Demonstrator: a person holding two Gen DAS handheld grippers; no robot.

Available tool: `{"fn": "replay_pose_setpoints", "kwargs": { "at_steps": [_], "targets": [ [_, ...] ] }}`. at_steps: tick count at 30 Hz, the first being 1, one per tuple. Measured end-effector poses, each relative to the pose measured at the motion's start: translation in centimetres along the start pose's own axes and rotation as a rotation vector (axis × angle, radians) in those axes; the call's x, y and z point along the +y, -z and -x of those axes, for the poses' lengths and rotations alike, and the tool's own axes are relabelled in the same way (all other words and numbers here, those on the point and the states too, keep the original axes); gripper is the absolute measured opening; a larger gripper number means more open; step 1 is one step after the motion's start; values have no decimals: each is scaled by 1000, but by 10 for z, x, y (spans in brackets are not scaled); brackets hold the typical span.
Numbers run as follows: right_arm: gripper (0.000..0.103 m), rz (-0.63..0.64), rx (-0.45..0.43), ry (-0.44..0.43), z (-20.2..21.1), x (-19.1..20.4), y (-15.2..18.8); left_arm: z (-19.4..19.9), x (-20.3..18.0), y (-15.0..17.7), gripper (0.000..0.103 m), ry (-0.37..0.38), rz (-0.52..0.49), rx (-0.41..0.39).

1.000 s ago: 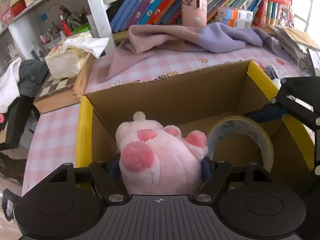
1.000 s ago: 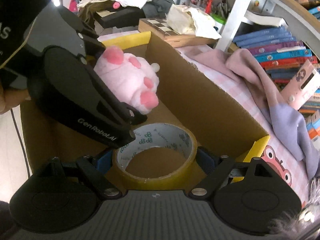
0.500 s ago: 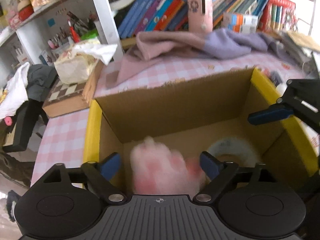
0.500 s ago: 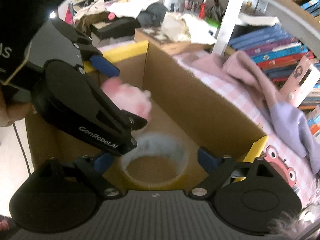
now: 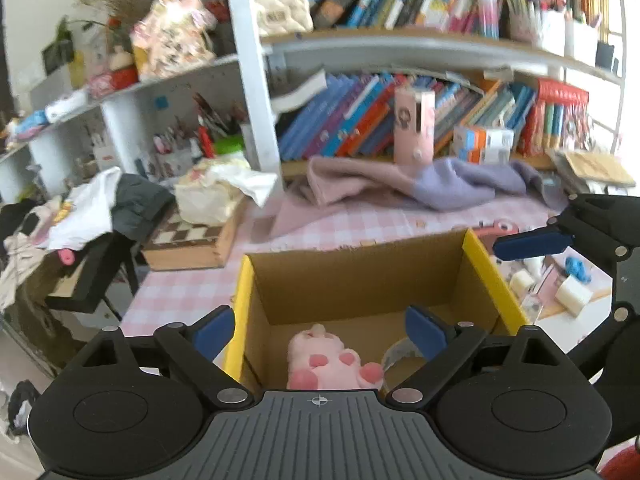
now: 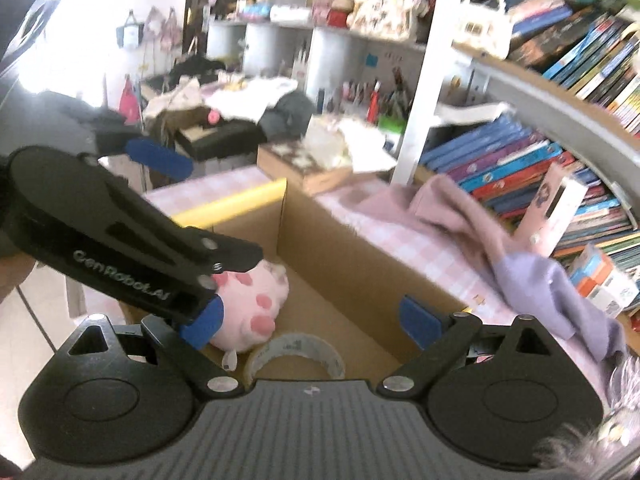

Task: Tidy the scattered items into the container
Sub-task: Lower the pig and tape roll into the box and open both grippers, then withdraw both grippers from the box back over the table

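A pink plush toy [image 5: 332,364] lies paws up on the floor of the open cardboard box [image 5: 352,276], with a roll of clear tape [image 5: 396,354] flat beside it. My left gripper [image 5: 318,328] hovers above the box's near edge, its jaws opening, with nothing between them. In the right wrist view the plush toy [image 6: 256,304] and the tape [image 6: 296,350] sit below my right gripper [image 6: 312,320], which is open and holds nothing. One blue finger [image 6: 160,160] of the left gripper crosses that view at the left. A right-gripper finger [image 5: 528,242] shows at the right in the left wrist view.
The box has yellow flaps [image 5: 240,308] and stands on a pink checked tablecloth [image 5: 180,296]. A pink and lilac cloth [image 5: 400,184] lies behind it, below shelves of books. A chessboard case [image 5: 188,240] sits at the left. Small loose items [image 5: 572,292] lie to the right.
Both grippers let go: the plush toy and the tape roll dropped to the box floor. Both sets of jaws widened, and both grippers rose and drew back from the box.
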State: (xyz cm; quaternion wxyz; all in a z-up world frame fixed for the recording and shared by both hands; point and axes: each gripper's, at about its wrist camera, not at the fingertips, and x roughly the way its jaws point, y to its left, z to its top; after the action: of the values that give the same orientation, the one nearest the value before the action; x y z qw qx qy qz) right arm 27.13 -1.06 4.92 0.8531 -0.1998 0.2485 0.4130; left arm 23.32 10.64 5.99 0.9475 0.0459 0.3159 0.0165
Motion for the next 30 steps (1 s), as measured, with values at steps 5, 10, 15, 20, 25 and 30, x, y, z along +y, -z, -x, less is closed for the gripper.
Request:
{"fn": "replay_pose_setpoints", "kwargs": {
  "at_steps": [5,10,15,20,25,30],
  "targets": [
    [96,-27,-75,44,33,5,0,35,1,3,97,-10,48,-64],
    [96,-81,-131,89,62,10,6,67,-3,12,97,-27,54,-114],
    [96,-126,-173,132,92,24,18,97,-4,29,97,-48,68,-145],
    [96,-149,-200,179,119,47,33,128,-1,52,97,-67,93,-160],
    [96,-170,-208,220,147,70,51,157,-2,78,97,-71,117,-174],
    [96,-166,-205,290,174,92,71,177,-11,102,98,-86,114,-180]
  ]
}}
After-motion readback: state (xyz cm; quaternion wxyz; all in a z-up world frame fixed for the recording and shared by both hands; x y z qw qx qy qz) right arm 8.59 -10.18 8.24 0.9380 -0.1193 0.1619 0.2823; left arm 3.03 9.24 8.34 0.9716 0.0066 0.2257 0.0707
